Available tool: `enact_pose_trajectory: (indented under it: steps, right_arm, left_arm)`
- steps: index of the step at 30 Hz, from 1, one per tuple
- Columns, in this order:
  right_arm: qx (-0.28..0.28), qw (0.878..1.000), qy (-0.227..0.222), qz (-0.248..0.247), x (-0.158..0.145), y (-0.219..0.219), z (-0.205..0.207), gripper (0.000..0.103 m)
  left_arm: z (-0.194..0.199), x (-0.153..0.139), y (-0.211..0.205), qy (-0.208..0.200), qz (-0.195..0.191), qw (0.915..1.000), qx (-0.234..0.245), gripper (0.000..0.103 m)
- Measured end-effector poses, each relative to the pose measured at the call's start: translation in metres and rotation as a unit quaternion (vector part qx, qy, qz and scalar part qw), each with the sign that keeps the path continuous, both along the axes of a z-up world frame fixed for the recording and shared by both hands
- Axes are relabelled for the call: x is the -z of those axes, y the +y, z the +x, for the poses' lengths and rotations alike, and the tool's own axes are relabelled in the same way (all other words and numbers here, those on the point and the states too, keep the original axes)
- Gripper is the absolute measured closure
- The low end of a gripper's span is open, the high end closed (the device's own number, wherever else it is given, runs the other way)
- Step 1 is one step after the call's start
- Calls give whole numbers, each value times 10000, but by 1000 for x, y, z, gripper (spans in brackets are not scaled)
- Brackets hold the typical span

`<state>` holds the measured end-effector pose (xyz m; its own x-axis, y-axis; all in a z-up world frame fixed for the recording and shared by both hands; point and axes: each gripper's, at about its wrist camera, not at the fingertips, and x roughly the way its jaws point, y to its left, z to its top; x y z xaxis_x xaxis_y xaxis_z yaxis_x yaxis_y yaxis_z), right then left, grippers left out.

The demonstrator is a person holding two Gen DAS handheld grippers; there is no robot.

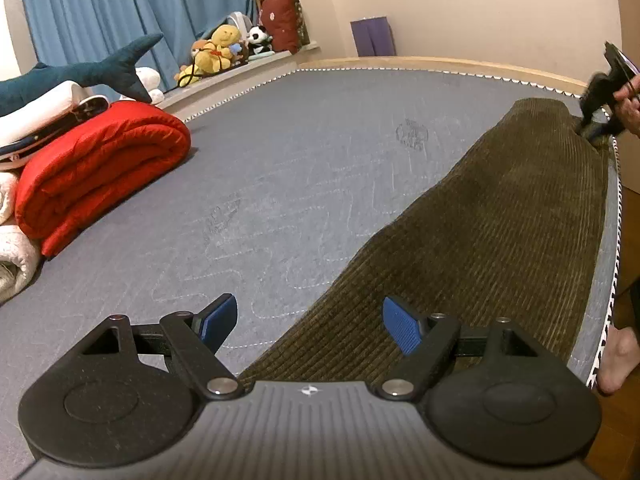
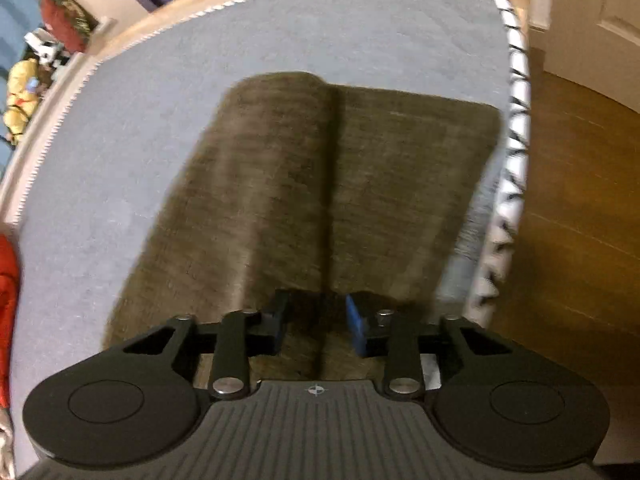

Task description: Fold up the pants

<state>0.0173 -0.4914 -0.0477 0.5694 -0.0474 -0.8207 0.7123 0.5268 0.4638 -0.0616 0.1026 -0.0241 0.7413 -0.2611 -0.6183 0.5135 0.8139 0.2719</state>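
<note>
Okay, we hold the left gripper [image 1: 310,322] released above the pants [image 1: 480,240] along the mattress [image 1: 280,168] edge; right gripper [image 2: 316,322] half-closed (nothing clearly pinched).

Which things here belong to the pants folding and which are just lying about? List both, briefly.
Part of the job:
olive corduroy pants, laid long on the grey mattress
left gripper, open over the pants' near end
right gripper, over the pants

Just lying about:
red quilt
shark plush
yellow plush toy
panda plush
red cushion
</note>
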Motion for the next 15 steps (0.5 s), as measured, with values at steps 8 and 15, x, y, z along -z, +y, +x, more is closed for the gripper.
enact_pose_trajectory:
  steps: [8,15]
  right_arm:
    - [-263,9842,-1630,633,7,-10,33,70]
    - [67,9794,-1894,690,7,-38,29,67]
  left_arm:
    - [3,0,1,30,-14,10000,-3,18]
    - [0,-1,3,24,-12,10000,-8,18]
